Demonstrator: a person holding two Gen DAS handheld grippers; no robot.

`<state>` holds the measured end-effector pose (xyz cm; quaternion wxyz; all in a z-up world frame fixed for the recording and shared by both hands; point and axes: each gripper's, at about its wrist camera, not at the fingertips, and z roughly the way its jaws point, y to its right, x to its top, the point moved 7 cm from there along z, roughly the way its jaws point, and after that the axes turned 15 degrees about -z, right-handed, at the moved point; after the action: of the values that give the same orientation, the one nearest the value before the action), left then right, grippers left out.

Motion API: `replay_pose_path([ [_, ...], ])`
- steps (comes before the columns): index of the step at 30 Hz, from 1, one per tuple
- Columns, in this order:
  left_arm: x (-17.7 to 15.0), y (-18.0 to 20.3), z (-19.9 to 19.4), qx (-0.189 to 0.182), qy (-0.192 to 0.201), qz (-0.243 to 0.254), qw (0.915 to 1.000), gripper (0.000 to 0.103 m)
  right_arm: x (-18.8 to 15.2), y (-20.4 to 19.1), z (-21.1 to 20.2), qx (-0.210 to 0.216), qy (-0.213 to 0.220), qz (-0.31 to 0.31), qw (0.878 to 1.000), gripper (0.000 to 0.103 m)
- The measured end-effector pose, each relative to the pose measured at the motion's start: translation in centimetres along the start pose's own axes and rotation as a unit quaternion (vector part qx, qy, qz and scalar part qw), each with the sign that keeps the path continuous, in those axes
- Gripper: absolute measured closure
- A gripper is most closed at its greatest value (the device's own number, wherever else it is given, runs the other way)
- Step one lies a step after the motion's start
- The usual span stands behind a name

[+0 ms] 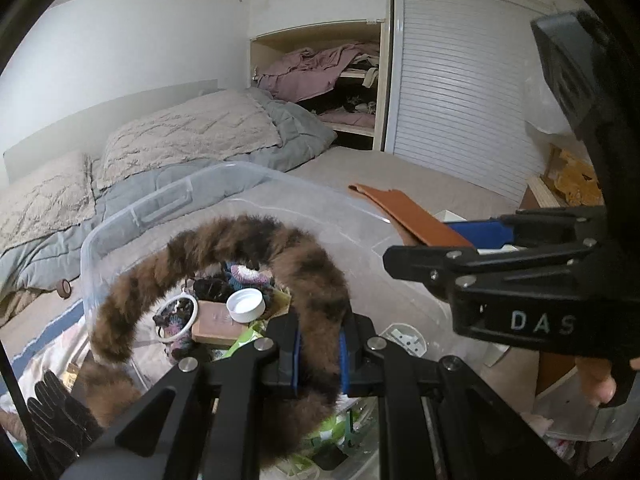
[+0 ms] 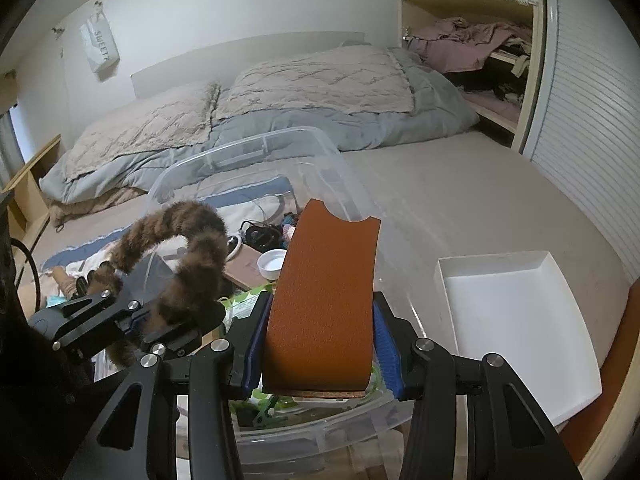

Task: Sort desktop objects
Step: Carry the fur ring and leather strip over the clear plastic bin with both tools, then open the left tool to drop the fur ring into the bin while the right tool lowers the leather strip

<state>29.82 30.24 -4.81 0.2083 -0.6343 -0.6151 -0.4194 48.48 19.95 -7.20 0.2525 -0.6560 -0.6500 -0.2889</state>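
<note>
The left gripper (image 1: 319, 350) is closed on a brown furry band (image 1: 224, 264), a fuzzy striped loop that arches up from between its blue pads and curls over the clear plastic bin (image 1: 132, 216); in the right wrist view the same gripper (image 2: 146, 326) shows at the left with the band (image 2: 188, 240) rising out of it. The right gripper (image 2: 320, 350) is clamped on an orange leather-like sleeve (image 2: 324, 300), a stiff curved piece with a notch cut in its far edge, held upright between the blue pads above the near side of the bin (image 2: 332, 152). Down in the bin lie a white cap (image 1: 245, 305), a white ring (image 1: 178, 318), a brown flat box (image 1: 214, 326) and some dark and multicoloured knitted bits, with green packaging nearer the front. The bin sits on a bed (image 2: 460, 200) with a beige sheet. A shallow white tray (image 2: 516, 320) rests on the bed to the right of the bin, just beside it. A grey duvet (image 2: 280, 120) and two pale pillows lie further back
</note>
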Motion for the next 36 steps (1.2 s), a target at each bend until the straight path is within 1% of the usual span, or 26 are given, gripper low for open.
replay_pose_path([
  [7,2.9,0.7,-0.3,0.018,0.017,0.033,0.9991,0.09,0.0,0.4,-0.4,0.006,0.008,0.012,1.0,0.055],
  [11,4.2,0.8,0.4,0.03,0.014,0.05,0.9982,0.09,-0.1,1.0,-0.6,0.007,0.013,0.022,1.0,0.055],
  [16,4.9,1.7,1.1,0.026,0.002,0.077,0.9967,0.09,-0.3,2.1,-0.6,0.007,0.015,0.037,0.999,0.055],
  [20,4.3,1.2,2.6,0.051,-0.017,0.109,0.9926,0.09,-0.6,2.5,-0.3,0.008,0.011,0.042,0.999,0.055],
  [24,3.5,0.3,4.1,0.068,-0.045,0.118,0.9897,0.09,-0.8,2.4,-0.3,0.011,0.011,0.04,0.999,0.055],
  [28,2.6,0.1,5.0,0.059,-0.074,0.108,0.9897,0.09,-0.8,2.3,-0.2,0.013,0.01,0.038,0.999,0.055],
  [33,2.0,0.6,5.8,0.026,-0.105,0.082,0.9907,0.09,-1.0,2.4,-0.1,0.015,0.007,0.039,0.999,0.055],
  [36,1.7,0.5,6.4,0.028,-0.123,0.073,0.9893,0.086,-1.0,2.5,-0.1,0.016,0.008,0.041,0.999,0.055],
])
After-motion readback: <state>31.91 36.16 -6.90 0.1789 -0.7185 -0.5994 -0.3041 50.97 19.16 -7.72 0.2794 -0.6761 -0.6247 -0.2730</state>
